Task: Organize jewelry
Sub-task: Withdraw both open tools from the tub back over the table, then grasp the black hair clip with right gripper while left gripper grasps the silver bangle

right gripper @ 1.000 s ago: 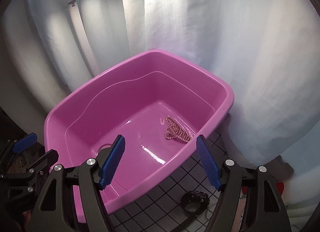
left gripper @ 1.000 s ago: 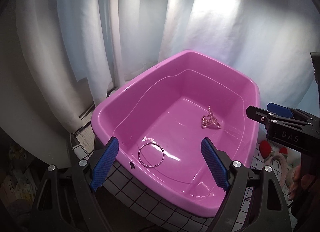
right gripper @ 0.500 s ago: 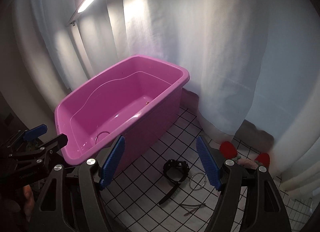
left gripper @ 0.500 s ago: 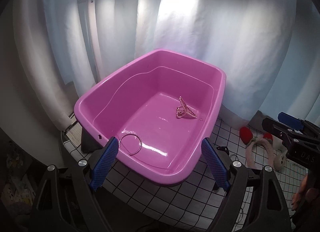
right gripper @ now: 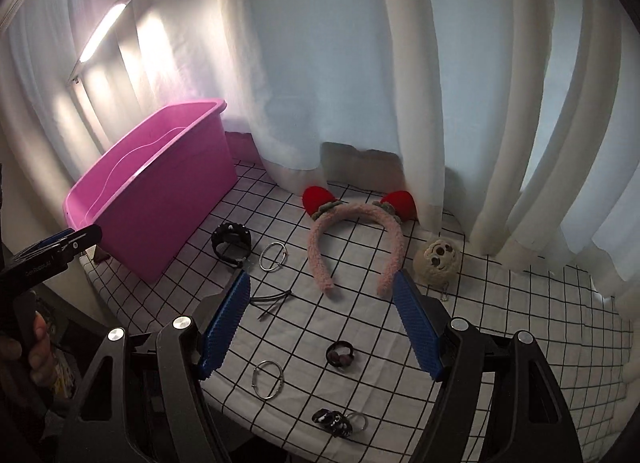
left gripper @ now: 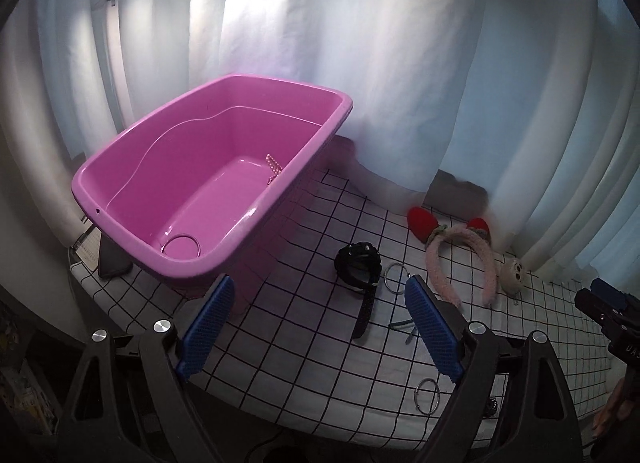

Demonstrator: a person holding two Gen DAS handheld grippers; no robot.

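So far only two pieces sit in the pink tub [left gripper: 120, 167]: a beaded hair claw [left gripper: 273, 167] and a metal bangle [left gripper: 182, 246] at its 6 o'clock end. Still on the checked worktop [right gripper: 500, 343]: fuzzy headband [right gripper: 352, 219], black watch [right gripper: 231, 241], bangles [right gripper: 273, 257], small hair ties [right gripper: 340, 355]. Left gripper [left gripper: 316, 327] and right gripper [right gripper: 320, 327] both hang with jaws apart, holding nothing.

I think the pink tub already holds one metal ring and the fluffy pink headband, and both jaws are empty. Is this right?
Not quite. The pink tub holds a metal ring and a beaded hair clip, not the headband. The fluffy pink headband lies on the checked cloth, as the right wrist view shows. Both jaws are empty.
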